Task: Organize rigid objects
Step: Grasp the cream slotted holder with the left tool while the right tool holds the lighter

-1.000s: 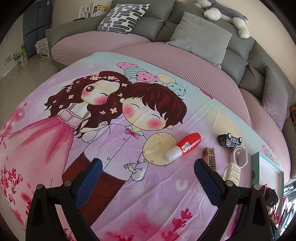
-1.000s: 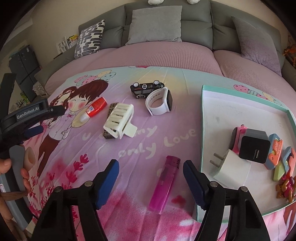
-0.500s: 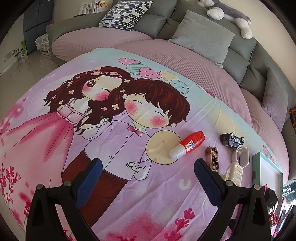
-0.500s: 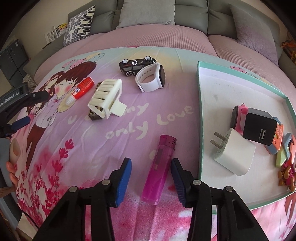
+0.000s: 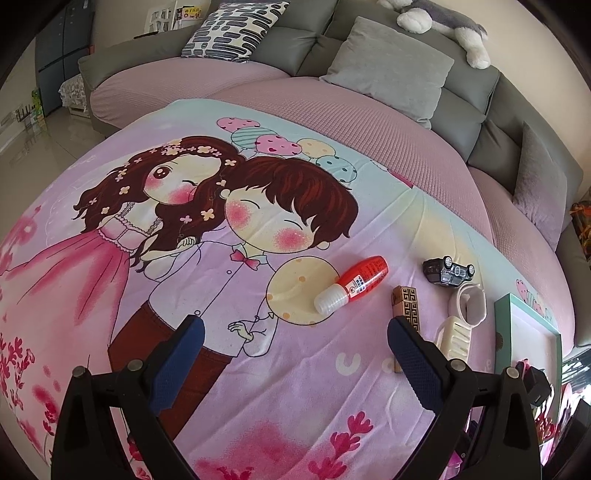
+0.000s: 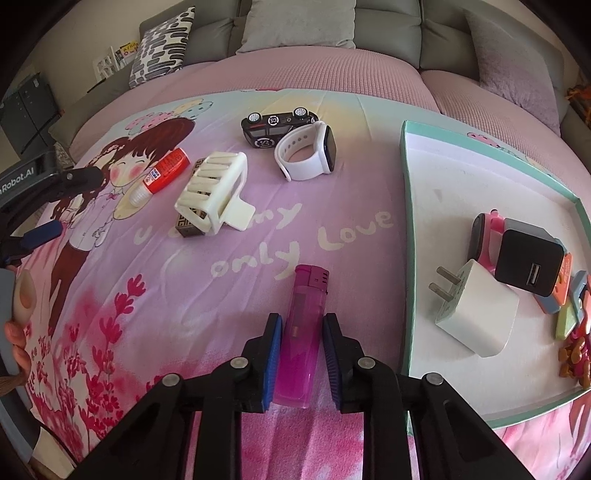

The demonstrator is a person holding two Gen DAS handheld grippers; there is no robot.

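Observation:
A translucent pink lighter point(image 6: 308, 291) lies on the printed bedsheet, pointing away from me. My right gripper point(image 6: 301, 325) is closing on it, its blue pads against both long sides of the lighter's lower half. To its right sits a white tray with a teal rim point(image 6: 406, 221), holding a white charger point(image 6: 476, 314), a black charger point(image 6: 528, 258) and small coloured pieces. My left gripper point(image 5: 295, 332) hovers open over the sheet with nothing between its fingers. A red glue bottle point(image 5: 354, 284) lies just beyond it.
Farther back on the sheet lie a cream hair clip point(image 6: 214, 192) over a brown patterned box point(image 5: 406, 306), a white smartwatch point(image 6: 306, 155) and a black toy car point(image 6: 277, 125). Grey sofa cushions point(image 6: 295, 26) border the far side. A hand point(image 6: 14, 332) shows at the left edge.
The right gripper's jaws have drawn in from wide open to the lighter's sides, and it has moved forward over the lighter. The left gripper has stayed open and nearly still.

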